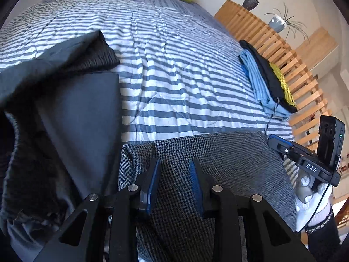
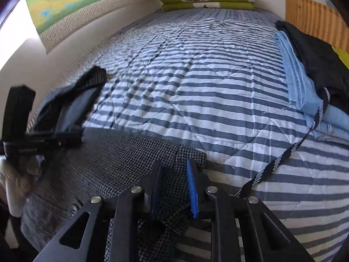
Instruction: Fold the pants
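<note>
Grey houndstooth pants (image 1: pixel 218 152) lie across the near end of a striped bed, their far edge stretched between the two grippers. My left gripper (image 1: pixel 174 163) is shut on the pants, with a ridge of cloth caught between its blue pads (image 1: pixel 153 183). In the right wrist view my right gripper (image 2: pixel 173 163) is shut on the pants' corner (image 2: pixel 192 155), and cloth hangs down behind the fingers. Each gripper shows in the other's view: the right one (image 1: pixel 281 144) held by a white-gloved hand (image 1: pixel 309 203), the left one (image 2: pixel 65 139) at the left edge.
A dark grey garment (image 1: pixel 76 109) with a ribbed band lies bunched at the left. Folded light blue, black and yellow clothes (image 2: pixel 305 76) are stacked by the wooden slat rail (image 1: pixel 283 54), trailing a black-and-white drawstring (image 2: pixel 272 166). Folded green blankets (image 2: pixel 207 0) sit at the far end.
</note>
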Demonstrator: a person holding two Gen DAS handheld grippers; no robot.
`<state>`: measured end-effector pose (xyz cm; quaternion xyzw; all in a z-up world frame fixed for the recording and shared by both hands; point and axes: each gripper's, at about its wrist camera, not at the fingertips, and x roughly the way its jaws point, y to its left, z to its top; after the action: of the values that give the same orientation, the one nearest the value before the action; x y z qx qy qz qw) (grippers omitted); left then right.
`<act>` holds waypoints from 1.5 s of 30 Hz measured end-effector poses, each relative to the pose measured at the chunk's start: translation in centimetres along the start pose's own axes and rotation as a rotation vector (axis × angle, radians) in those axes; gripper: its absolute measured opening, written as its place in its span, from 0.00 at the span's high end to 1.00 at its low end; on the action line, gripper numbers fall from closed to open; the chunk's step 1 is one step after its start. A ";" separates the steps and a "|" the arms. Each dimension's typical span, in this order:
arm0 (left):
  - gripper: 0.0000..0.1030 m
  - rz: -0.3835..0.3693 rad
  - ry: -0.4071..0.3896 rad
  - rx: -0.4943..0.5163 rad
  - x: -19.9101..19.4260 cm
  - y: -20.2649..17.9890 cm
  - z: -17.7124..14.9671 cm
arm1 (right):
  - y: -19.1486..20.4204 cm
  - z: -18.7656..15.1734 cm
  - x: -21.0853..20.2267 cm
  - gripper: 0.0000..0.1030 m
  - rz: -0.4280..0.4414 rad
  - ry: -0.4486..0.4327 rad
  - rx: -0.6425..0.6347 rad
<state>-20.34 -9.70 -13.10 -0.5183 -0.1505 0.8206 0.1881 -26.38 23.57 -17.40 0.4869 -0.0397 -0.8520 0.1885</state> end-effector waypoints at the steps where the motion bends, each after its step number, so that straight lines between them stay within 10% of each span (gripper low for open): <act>1: 0.70 -0.018 -0.015 0.014 -1.3 -0.6 -0.4 | -0.2 0.1 -1.6 0.81 0.013 -0.030 0.033; 7: 0.70 -0.094 -0.005 0.082 -4.6 -3.8 -5.2 | 3.8 -3.5 -8.8 0.80 0.117 -0.088 -0.029; 16: 0.70 -0.086 0.033 -0.033 -3.1 -1.1 -9.1 | 5.7 -10.3 -4.6 0.83 0.095 0.063 -0.034; 19: 0.51 -0.078 -0.033 -0.066 -6.0 -0.3 -9.3 | 6.1 -9.7 -6.2 0.79 0.096 0.057 -0.031; 21: 0.31 -0.037 -0.063 -0.080 -7.1 0.3 -9.5 | 5.7 -9.3 -7.8 0.66 0.092 0.027 -0.014; 24: 0.26 0.015 -0.043 -0.115 -7.4 1.5 -9.3 | 4.5 -8.8 -8.9 0.38 -0.001 -0.015 0.010; 33: 0.24 -0.026 0.104 -0.225 -2.5 3.1 -8.5 | -0.4 -7.7 -4.0 0.38 0.134 0.124 0.210; 45: 0.18 -0.058 0.027 -0.194 -0.9 1.6 -8.3 | -0.4 -8.6 -1.7 0.45 0.252 0.148 0.255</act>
<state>-12.70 -11.09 -16.55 -0.5405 -0.2417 0.7893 0.1628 -18.48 25.56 -20.65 0.5594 -0.1939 -0.7715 0.2328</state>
